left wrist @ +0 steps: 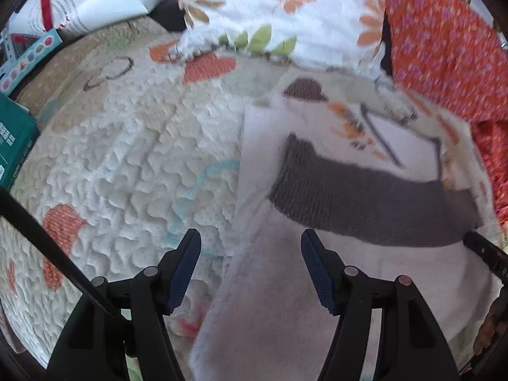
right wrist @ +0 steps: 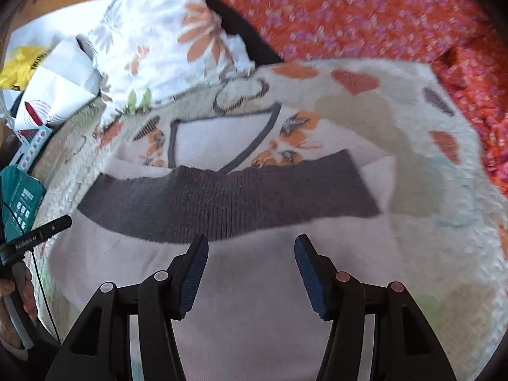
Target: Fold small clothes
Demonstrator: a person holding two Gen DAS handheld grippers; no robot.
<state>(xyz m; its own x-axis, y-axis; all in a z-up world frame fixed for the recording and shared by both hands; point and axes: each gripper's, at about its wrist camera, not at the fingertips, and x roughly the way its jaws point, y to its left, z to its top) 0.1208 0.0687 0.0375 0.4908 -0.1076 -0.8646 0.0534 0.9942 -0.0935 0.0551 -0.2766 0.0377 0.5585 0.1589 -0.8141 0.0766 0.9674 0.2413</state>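
The small white garment lies flat on a quilted bedspread printed with orange hearts, its lower part folded up so that the dark grey ribbed hem band runs across the middle of the piece, just below the grey-trimmed neckline and the orange flower print. In the right wrist view the garment sits towards the near edge of the bedspread, well inside its left and right edges. The left gripper hangs over the garment's left edge with its jaws spread; one finger is above the bedspread, the other above the white cloth, and nothing is between them. The right gripper is likewise spread, both fingers above the white cloth just short of the hem band, gripping nothing. Whether either touches the fabric cannot be told. A white floral pillow rests at the far edge of the bedspread, and an orange-red patterned cloth lies beside it along the far right. A teal box and white paper bag sit off the far left edge. Both views are motion-blurred.
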